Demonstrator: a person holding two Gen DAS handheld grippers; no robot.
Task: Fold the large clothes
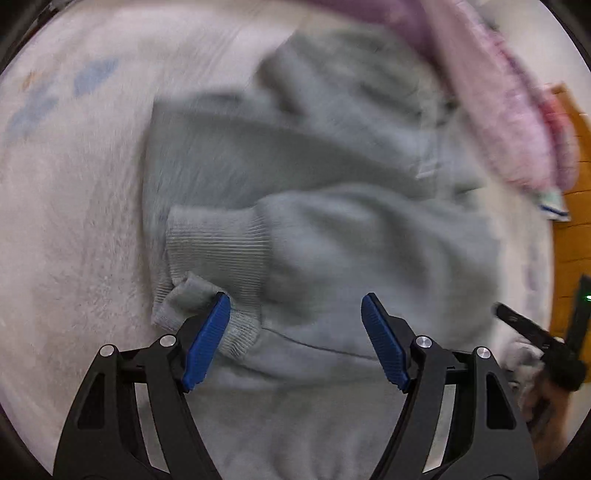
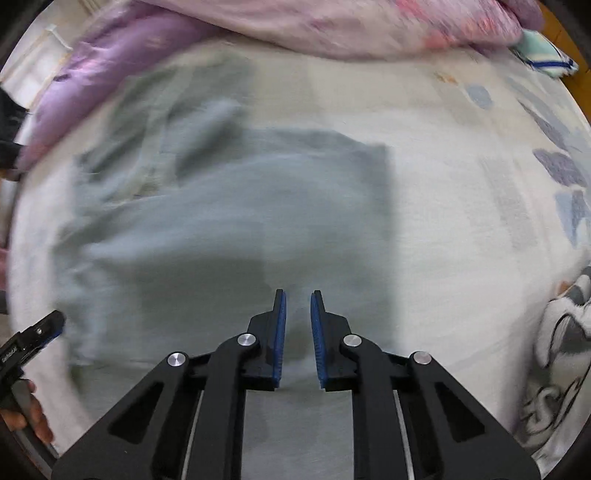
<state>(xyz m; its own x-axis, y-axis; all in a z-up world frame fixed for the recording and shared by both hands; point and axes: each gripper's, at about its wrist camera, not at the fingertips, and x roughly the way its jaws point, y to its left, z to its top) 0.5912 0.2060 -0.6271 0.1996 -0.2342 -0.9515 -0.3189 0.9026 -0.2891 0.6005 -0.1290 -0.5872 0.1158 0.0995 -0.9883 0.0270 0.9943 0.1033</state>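
Blue-padded left gripper (image 1: 295,314) hangs with jaws spread wide over a grey-green fleece sweatshirt (image 1: 314,206) on a pale printed bedsheet (image 1: 74,221), ribbed cuff (image 1: 218,240) by its left finger; right gripper (image 2: 296,314), jaws narrowly parted and gripping nothing, hovers over the garment's flat body (image 2: 229,221); pink quilt (image 2: 332,26) bunched beyond.

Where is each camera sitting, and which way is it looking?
Left wrist view: sits on the left tongs, looking along its wide-open fingers down at the grey sweatshirt and its ribbed cuff; the right tongs show at the right edge.
Right wrist view: sits on the right tongs, looking along nearly closed fingers over the sweatshirt on the bed sheet; the left tongs and a hand show at lower left.
Both share the sweatshirt, sheet and pink blanket.
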